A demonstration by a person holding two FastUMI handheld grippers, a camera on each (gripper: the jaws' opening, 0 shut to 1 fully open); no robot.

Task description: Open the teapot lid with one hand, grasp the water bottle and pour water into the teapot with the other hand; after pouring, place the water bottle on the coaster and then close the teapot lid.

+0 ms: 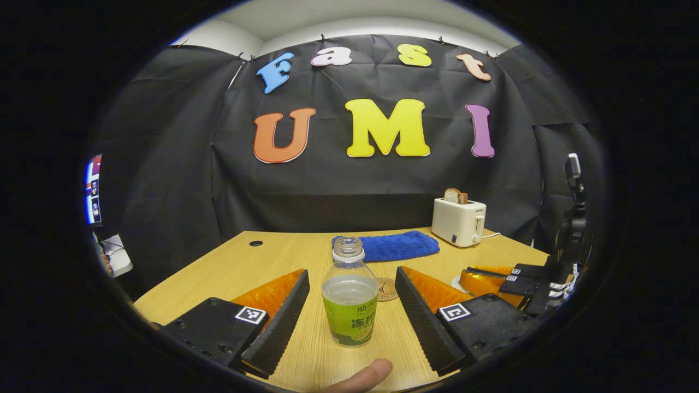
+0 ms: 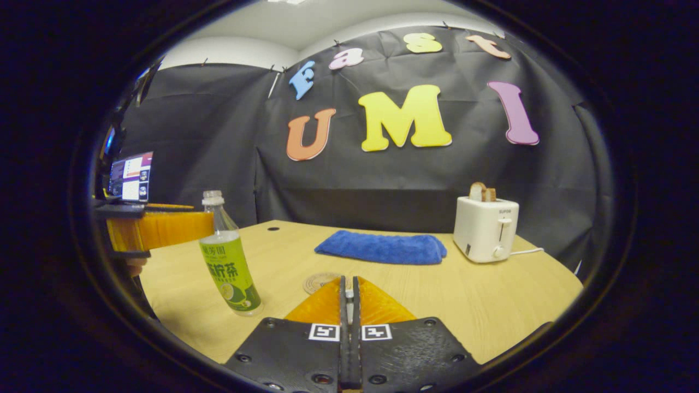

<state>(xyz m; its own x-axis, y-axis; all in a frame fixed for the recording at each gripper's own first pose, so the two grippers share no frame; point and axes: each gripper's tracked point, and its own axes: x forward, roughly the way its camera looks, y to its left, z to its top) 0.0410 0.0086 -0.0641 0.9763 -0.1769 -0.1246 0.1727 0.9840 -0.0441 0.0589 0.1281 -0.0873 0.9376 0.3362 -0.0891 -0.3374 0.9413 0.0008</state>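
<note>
Left gripper view had the left gripper [image 1: 352, 311] spread wide, its two fingers flanking the water bottle [image 1: 350, 295] without touching it (a clear gap showed on each side). The bottle stood upright and uncapped on the wooden table [image 1: 284, 256], partly filled. Just behind it, at about one o'clock, lay the round coaster [image 1: 387, 289]. Farther back at twelve o'clock sat a folded blue towel [image 1: 396, 245], and at two o'clock a white toaster [image 1: 458, 221] with bread in its slot, close to the table's far edge. A fingertip [image 1: 363, 376] of the holding hand poked in at six o'clock. At three o'clock, near the table's right edge, the right gripper [image 1: 491, 273] was seen from the side.

Right gripper view had that gripper's [image 2: 349, 289] jaws pressed together on nothing visible, with the coaster [image 2: 322, 283] just ahead at eleven o'clock. The bottle [image 2: 229, 267] stood at nine o'clock near the table's [image 2: 491, 295] left edge, the left gripper [image 2: 164, 229] beside its neck. Bare tabletop stretched from the closed fingers out to the towel [image 2: 382, 248] and toaster [image 2: 485, 229]. A lit screen [image 2: 131, 176] was visible at ten o'clock, beyond the table.
</note>
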